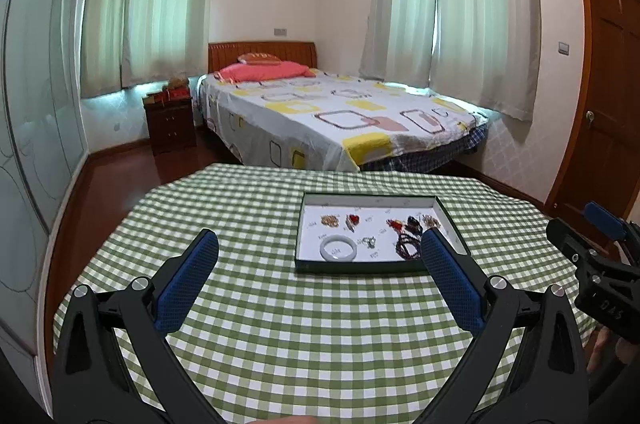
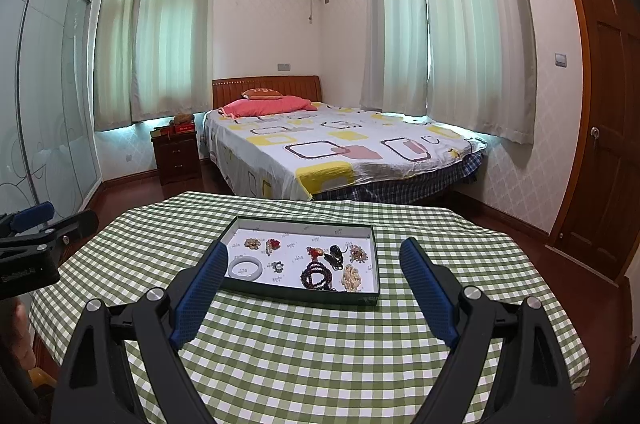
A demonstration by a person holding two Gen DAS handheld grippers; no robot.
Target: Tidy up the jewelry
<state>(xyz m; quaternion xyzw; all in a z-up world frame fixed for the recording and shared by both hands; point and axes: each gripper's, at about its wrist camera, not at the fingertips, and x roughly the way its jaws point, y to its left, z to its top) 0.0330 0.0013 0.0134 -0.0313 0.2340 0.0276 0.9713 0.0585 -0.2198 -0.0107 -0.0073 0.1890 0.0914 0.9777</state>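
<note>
A shallow dark-rimmed tray (image 1: 448, 220) (image 2: 360, 300) with a white floor sits on the green checked table. In it lie a white jade bangle (image 1: 338, 249) (image 2: 245, 268), a dark bead bracelet (image 2: 316, 276), a red pendant (image 1: 353, 219) (image 2: 273, 245), a small silver ring (image 2: 277, 267) and pale bead clusters (image 2: 352, 277). My left gripper (image 1: 320, 244) is open and empty, above the table short of the tray. My right gripper (image 2: 314, 252) is open and empty, its fingers framing the tray's near edge.
The table with its green checked cloth (image 1: 304, 336) (image 2: 320, 364) fills the foreground. Behind it stand a bed (image 1: 332, 116), a dark nightstand (image 1: 170, 122) and a wooden door (image 2: 608, 112) at right. The other gripper shows at each view's edge.
</note>
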